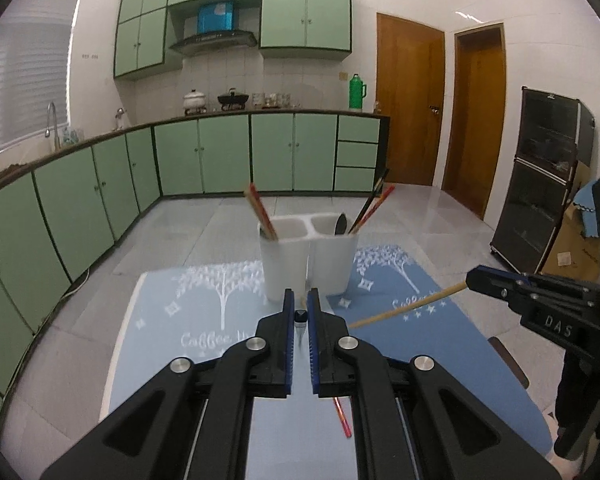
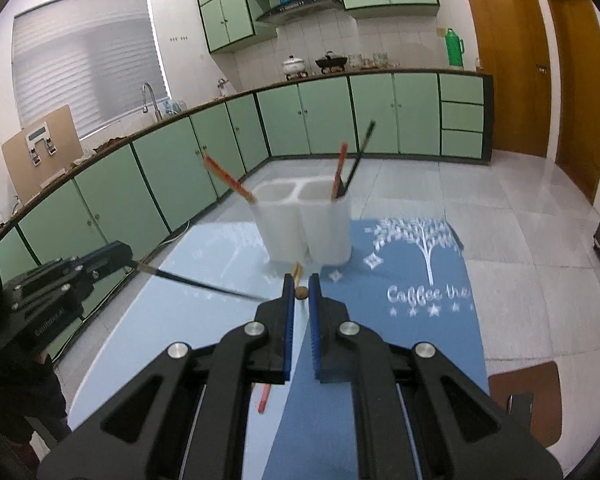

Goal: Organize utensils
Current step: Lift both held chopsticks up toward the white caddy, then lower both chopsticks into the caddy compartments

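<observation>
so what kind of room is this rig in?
A home kitchen, most likely. Green cabinets run under an L-shaped counter, with a range hood above pots on a stove and a sink faucet by the window.

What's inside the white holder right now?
White holder: red chopsticks in the left compartment; a spoon plus red and dark chopsticks in the right. Their lower ends are hidden by its walls.
</observation>
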Available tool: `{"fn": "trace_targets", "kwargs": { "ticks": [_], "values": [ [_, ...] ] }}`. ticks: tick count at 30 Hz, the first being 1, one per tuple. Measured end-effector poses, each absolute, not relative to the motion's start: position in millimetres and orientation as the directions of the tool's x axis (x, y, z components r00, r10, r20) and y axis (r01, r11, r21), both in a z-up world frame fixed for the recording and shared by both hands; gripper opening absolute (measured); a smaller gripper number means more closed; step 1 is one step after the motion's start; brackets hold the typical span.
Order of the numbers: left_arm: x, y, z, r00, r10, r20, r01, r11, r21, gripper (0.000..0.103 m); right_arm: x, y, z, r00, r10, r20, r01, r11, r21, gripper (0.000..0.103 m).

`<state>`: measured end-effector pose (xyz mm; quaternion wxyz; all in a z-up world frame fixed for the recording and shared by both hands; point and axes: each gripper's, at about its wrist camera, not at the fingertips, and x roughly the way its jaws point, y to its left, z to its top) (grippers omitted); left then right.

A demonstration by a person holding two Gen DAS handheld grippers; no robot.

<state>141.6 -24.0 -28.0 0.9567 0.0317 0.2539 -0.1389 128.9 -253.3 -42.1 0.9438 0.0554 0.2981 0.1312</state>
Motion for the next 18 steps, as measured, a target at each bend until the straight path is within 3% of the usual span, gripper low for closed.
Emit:
{"fn": "trace_targets", "kwargs": {
  "ticks": [18],
  "values": [
    [166,-38,7,0.844,-0.301,-0.444,0.336,0.942,0.0,0.006,164,-245,28,0.8,0.343,-0.492,-0.308,0.939,0.154,0.006]
  ]
}}
